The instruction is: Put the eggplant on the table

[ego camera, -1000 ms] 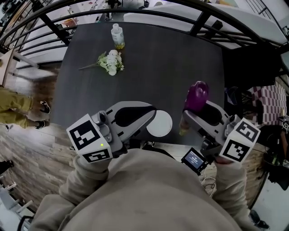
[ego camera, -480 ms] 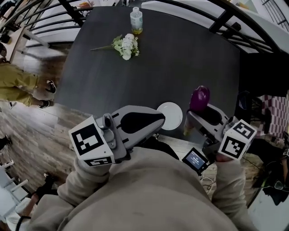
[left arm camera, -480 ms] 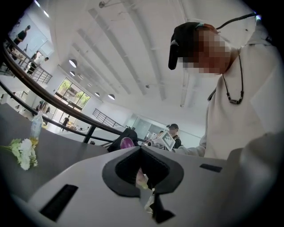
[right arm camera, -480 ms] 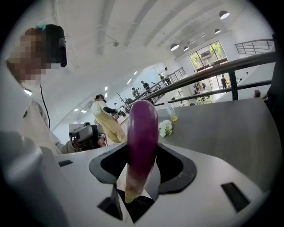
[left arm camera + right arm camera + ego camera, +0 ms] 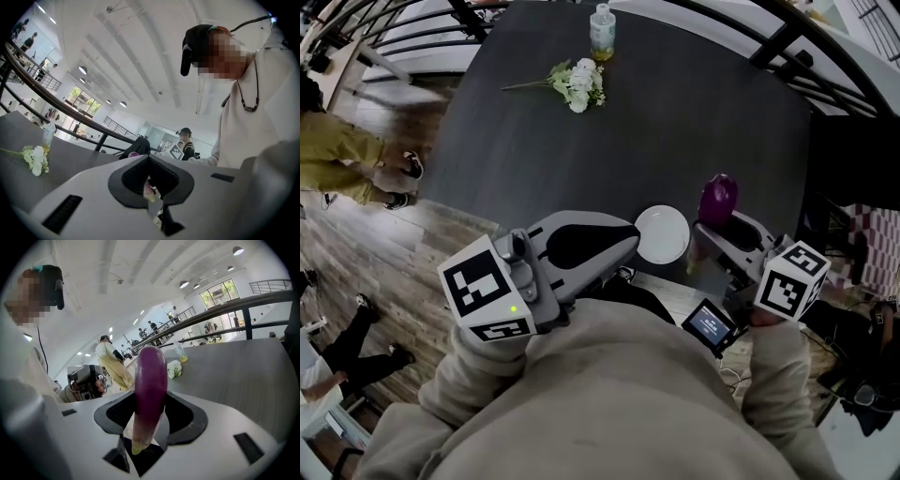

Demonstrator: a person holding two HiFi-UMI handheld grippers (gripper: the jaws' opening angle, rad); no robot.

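Head view: the right gripper has sunk, bringing the eggplant low over the table's near edge beside the white plate; left gripper view: the left gripper has its jaws together, empty; right gripper view: jaws clamp the eggplant upright, so set-down looks close

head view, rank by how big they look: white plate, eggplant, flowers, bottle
1. white plate, largest
2. eggplant and flowers: about alike, and the flowers lie farther from the camera, so I won't rank these two
3. bottle, smallest
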